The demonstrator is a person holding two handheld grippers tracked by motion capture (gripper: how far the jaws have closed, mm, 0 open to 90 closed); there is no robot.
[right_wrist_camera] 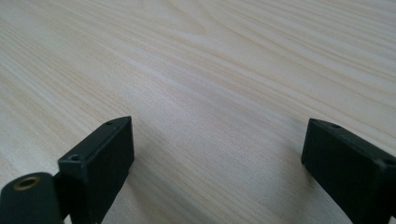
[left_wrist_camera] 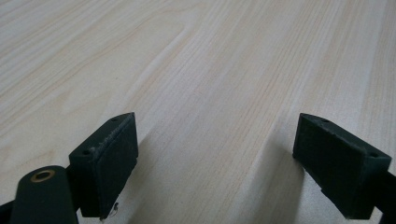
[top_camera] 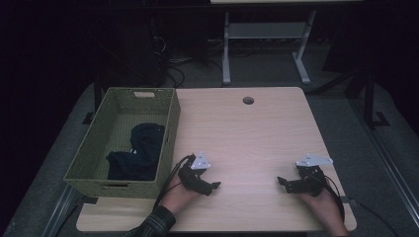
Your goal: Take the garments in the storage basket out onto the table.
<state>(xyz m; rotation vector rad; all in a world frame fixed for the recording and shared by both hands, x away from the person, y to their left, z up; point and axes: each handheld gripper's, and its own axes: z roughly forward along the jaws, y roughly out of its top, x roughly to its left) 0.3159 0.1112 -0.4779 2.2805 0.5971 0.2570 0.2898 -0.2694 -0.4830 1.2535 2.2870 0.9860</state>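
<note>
My left gripper (top_camera: 213,186) rests low on the light wooden table (top_camera: 247,133), just right of the basket, with its jaws pointing toward the middle. In the left gripper view its jaws stand wide apart over bare wood, so the left gripper (left_wrist_camera: 215,154) is open and holds nothing. My right gripper (top_camera: 282,182) lies near the table's front right, jaws pointing left. Seen from the right gripper view, the right gripper (right_wrist_camera: 217,158) is open too, with bare wood between its jaws.
A green woven basket (top_camera: 89,158) stands on the table's left side and holds a dark piece of clothing (top_camera: 138,150). A round cable hole (top_camera: 248,100) sits near the table's far edge. Beyond the table stand a desk's white legs (top_camera: 226,49) and loose cables.
</note>
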